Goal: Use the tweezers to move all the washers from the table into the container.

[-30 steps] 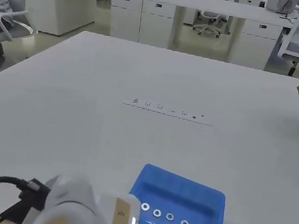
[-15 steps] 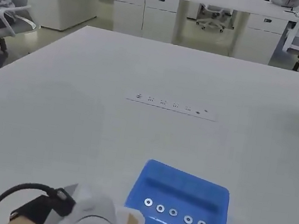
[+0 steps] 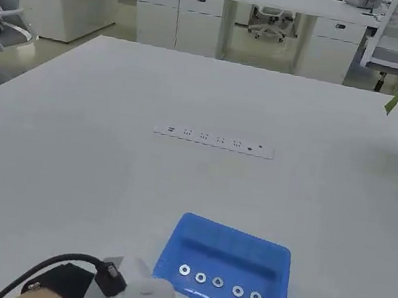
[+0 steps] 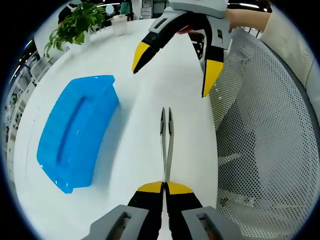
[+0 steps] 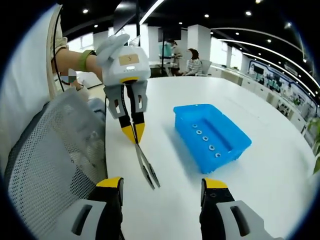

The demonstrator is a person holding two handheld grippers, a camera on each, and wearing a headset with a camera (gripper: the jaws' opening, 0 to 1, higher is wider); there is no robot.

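The left gripper's (image 4: 163, 186) yellow-tipped jaws are pinched on slim silver metal tweezers (image 4: 166, 145), which point forward over the white table (image 4: 145, 100). The right gripper's (image 5: 162, 182) jaws gape wide and hold nothing. Left of the left jaws sits a blue plastic container (image 4: 75, 130) with five small silver ring washers (image 3: 218, 281) in a row inside.

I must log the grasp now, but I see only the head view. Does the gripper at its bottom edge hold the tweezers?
Observer: Yes. That left gripper is shut on the tweezers.
Operator: And the other gripper?
Observer: The right gripper is open and empty. It faces the tweezers' tips and stays apart from them.
Operator: Do the tips carry anything?
Observer: No, the tips hold nothing.
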